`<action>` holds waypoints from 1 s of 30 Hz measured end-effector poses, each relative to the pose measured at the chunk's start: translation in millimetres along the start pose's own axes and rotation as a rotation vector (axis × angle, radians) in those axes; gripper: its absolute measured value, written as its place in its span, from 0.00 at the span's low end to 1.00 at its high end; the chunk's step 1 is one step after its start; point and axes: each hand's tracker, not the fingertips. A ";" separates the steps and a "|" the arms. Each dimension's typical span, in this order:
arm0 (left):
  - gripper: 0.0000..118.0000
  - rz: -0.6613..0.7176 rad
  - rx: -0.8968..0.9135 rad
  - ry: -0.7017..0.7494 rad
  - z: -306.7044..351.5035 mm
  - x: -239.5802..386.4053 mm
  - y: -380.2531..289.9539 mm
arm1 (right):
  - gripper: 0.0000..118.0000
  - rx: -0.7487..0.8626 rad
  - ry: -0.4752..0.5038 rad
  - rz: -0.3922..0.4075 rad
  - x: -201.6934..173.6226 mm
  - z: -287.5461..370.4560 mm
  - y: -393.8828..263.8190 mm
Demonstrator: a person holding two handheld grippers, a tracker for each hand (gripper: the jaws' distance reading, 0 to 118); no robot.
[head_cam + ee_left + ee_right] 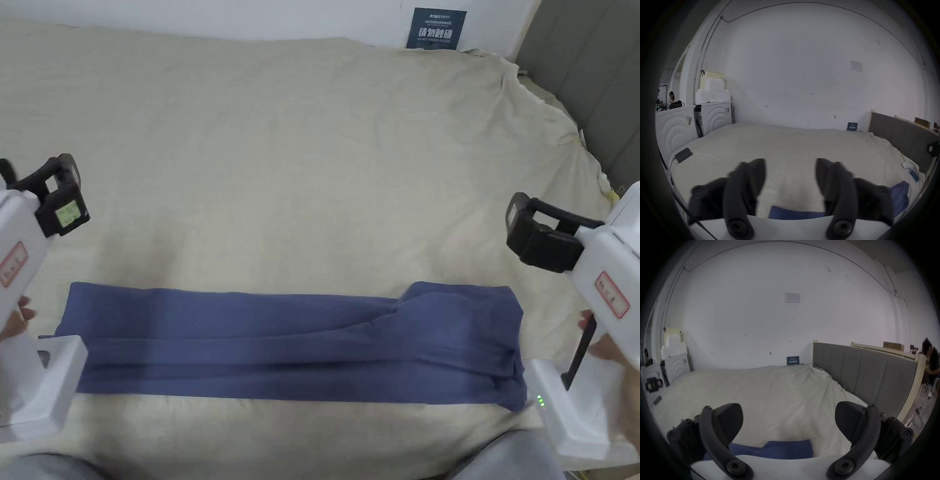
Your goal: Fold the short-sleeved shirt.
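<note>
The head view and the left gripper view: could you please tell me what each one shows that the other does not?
The head view alone shows the whole blue short-sleeved shirt folded into a long band, with both tongs, left and right, held above the bed. The left gripper view alone shows white cabinets, a black flat device on the bed's corner, and a seated person beyond. Both show the cream bedsheet, grey headboard and blue sign.

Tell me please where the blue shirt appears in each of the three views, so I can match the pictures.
Head view: the blue shirt lies as a long band across the lower part, on the bed.
Left gripper view: bottom centre between the jaws, and again at lower right.
Right gripper view: bottom centre, between the jaws.
Shared landmark: the dark blue sign against the white wall.
</note>
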 end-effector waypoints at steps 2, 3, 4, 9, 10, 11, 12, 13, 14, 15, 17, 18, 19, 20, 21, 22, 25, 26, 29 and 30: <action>0.12 0.003 -0.006 -0.026 -2.1 3.8 -9.2 | 0.85 -0.002 0.037 -0.014 -4.3 4.3 -8.3; 0.00 0.000 -0.008 -0.021 -2.1 8.0 -13.6 | 0.66 -0.008 0.043 -0.009 -7.9 6.0 -12.0; 0.00 -0.009 -0.016 -0.018 -2.7 11.8 -17.6 | 0.42 -0.011 0.045 0.003 -12.1 7.1 -15.7; 0.00 0.009 -0.051 -0.058 -1.7 15.7 -31.3 | 0.00 0.015 0.064 0.031 -20.3 13.2 -29.2; 0.00 0.009 -0.054 -0.057 -1.5 16.4 -32.6 | 0.00 0.016 0.064 0.030 -21.3 13.7 -29.7; 0.00 0.012 -0.057 -0.061 -1.8 16.2 -33.2 | 0.00 0.015 0.066 0.034 -21.3 13.3 -29.4; 0.00 0.016 -0.058 -0.065 -1.6 16.3 -33.2 | 0.00 0.012 0.066 0.037 -20.7 8.1 -29.6; 0.00 0.016 -0.057 -0.065 1.2 16.6 -33.2 | 0.00 0.009 0.064 0.037 -20.3 6.6 -29.9; 0.00 0.013 -0.055 -0.064 1.5 17.2 -33.1 | 0.00 0.005 0.065 0.032 -19.4 5.1 -30.1; 0.00 0.007 -0.053 -0.066 1.3 17.4 -32.9 | 0.00 0.000 0.064 0.024 -18.4 3.9 -30.4; 0.00 -0.007 -0.053 -0.065 2.6 18.1 -32.0 | 0.00 -0.009 0.063 0.009 -19.7 1.1 -32.2; 0.00 -0.005 -0.053 -0.068 2.2 16.7 -31.1 | 0.00 -0.012 0.063 0.003 -19.4 0.3 -32.8; 0.00 0.007 -0.057 -0.079 0.6 13.7 -29.7 | 0.00 -0.017 0.064 0.001 -19.1 -0.9 -33.0; 0.00 0.025 -0.067 -0.086 -1.9 10.6 -27.7 | 0.00 -0.024 0.067 -0.002 -21.7 -1.3 -33.3; 0.09 0.045 -0.084 -0.091 -2.9 6.2 -26.4 | 0.00 -0.028 0.070 -0.006 -22.0 -1.9 -33.6; 0.20 0.076 -0.107 -0.110 -6.6 -0.1 -24.2 | 0.00 -0.036 0.076 -0.008 -21.8 -3.0 -33.5; 0.55 0.206 -0.251 -0.194 -24.6 -29.8 -15.9 | 0.00 -0.051 0.081 0.010 -26.1 -4.0 -33.0; 0.62 0.258 -0.302 -0.224 -31.8 -41.6 -14.8 | 0.00 -0.054 0.083 0.015 -26.1 -5.1 -32.8; 0.96 0.365 -0.429 -0.349 -52.1 -82.6 -18.2 | 0.00 -0.063 0.078 0.014 -25.9 -7.8 -32.9; 0.96 0.394 -0.488 -0.391 -59.0 -95.3 -21.4 | 0.00 -0.067 0.076 0.008 -25.7 -9.3 -32.9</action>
